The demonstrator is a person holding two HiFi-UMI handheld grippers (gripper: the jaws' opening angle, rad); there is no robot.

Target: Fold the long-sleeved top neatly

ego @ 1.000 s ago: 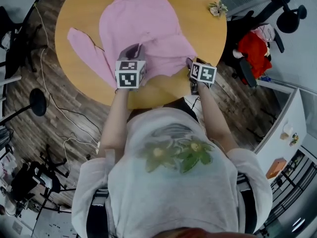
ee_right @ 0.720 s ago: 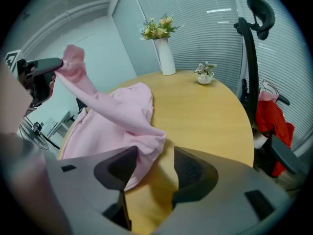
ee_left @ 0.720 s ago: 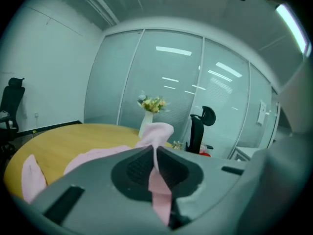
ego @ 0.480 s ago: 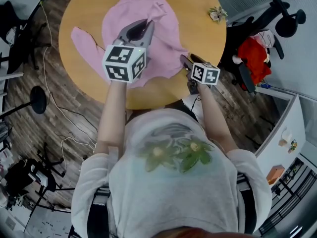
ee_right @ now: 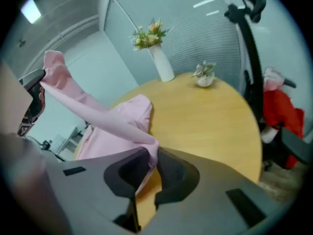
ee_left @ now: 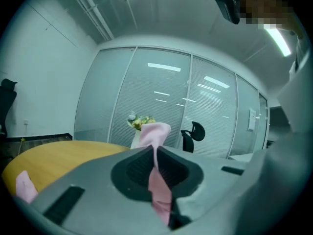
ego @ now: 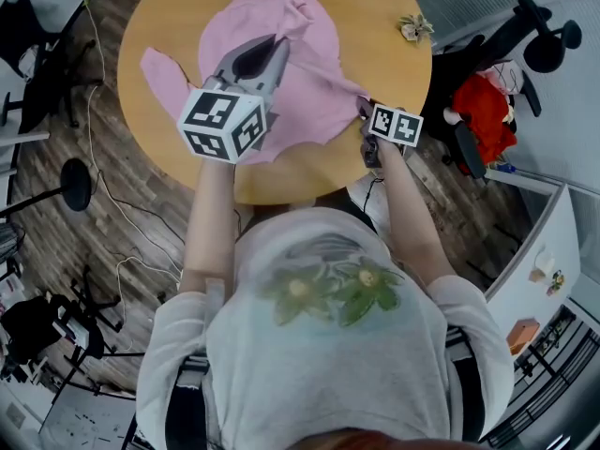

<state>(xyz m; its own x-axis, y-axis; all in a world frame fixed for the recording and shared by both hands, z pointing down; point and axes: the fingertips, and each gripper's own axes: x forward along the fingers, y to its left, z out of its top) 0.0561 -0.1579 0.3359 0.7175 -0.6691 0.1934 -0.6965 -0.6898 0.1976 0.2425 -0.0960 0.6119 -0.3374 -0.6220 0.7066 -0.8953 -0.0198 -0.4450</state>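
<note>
Now both tools pinch the pink top [ego: 314,78] over the round worktop [ego: 384,36].
The left tool [ego: 278,45], raised above the cloth, is clamped on a narrow fold of it that sticks up past the tips. The right tool [ego: 364,111], at the worktop's near right edge, has just been closing its jaws and nips the top's edge, with cloth squeezed between them. A taut, creased band of fabric runs between the two grips. The rest of the top lies rumpled on the wood, one sleeve [ego: 161,68] spread flat toward the left edge.
</note>
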